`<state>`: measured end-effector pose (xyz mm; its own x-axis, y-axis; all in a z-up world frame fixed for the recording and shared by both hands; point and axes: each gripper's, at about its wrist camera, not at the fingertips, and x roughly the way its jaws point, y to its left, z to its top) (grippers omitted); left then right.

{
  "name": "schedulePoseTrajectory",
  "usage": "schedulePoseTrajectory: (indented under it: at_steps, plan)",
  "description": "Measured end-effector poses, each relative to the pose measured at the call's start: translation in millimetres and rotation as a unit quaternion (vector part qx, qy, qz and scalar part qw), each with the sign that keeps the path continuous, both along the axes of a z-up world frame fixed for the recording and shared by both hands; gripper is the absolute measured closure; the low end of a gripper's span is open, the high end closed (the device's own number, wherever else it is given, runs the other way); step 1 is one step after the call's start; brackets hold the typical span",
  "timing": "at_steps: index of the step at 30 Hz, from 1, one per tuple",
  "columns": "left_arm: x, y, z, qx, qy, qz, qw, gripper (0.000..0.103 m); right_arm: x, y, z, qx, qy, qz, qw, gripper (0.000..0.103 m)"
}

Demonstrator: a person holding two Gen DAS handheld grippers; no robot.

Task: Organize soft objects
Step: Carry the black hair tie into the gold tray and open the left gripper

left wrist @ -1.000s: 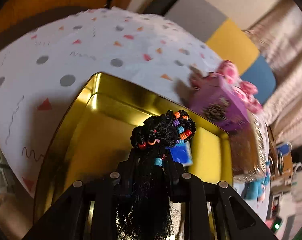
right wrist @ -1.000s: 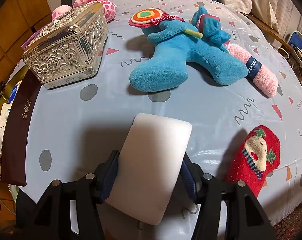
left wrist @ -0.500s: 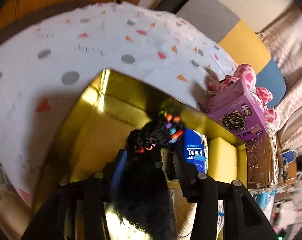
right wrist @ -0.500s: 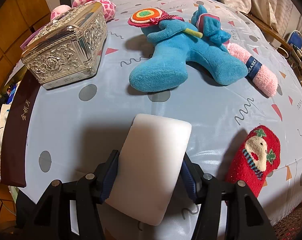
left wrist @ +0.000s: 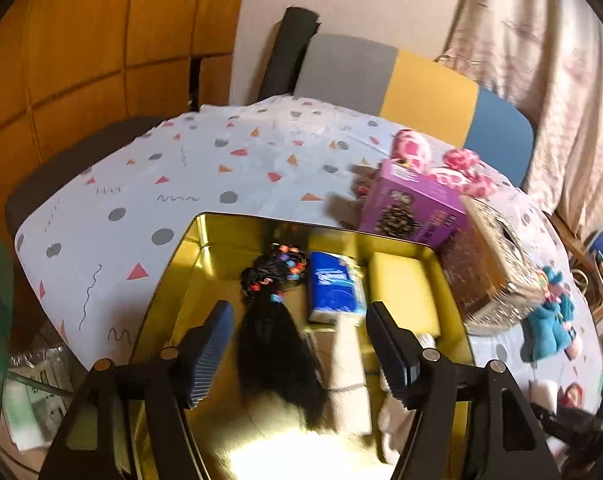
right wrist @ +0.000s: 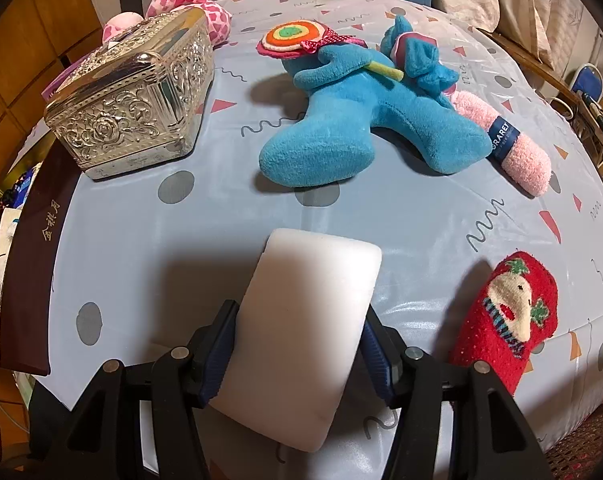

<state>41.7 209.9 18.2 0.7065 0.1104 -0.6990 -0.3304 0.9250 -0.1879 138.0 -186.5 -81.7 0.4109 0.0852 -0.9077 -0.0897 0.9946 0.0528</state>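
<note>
We have the left gripper (left wrist: 299, 344) over the gold tin (left wrist: 189, 264), its jaws opening and clear of the black hairpiece (left wrist: 277, 344), which lies loose in the tin just left of the blue tissue pack (left wrist: 333, 288) and the yellow sponge (left wrist: 405, 292), so it looks sorted. Our right gripper (right wrist: 297, 354) pinches the white foam block (right wrist: 301, 332) by its sides, about half open, low over the near tablecloth (right wrist: 149, 248), probably waiting for the tin to come free.

A wood wall (left wrist: 81, 40) stands left of the striped chair (left wrist: 413, 84); a curtain (left wrist: 541, 60) hangs right of it.
</note>
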Motion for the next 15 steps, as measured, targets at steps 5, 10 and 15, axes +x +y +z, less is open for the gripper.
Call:
schedulePoseTrajectory:
  at_steps: [5, 10, 15]
  plan:
    - [-12.6, -25.4, 6.8, 0.024, -0.004, -0.018, 0.9995, 0.023, -2.8, 0.3, 1.8, 0.008, -0.001, -0.002, 1.0, 0.045]
    - [-18.5, -37.8, 6.2, 0.034, -0.001, -0.024, 0.9991, 0.018, -6.4, 5.0, 3.5, 0.013, 0.0, 0.005, 1.0, 0.045]
    - [-20.9, -42.8, 1.6, 0.033, 0.006, -0.029, 0.999, 0.011, -10.9, 12.8, 5.4, 0.02, 0.002, 0.014, 1.0, 0.045]
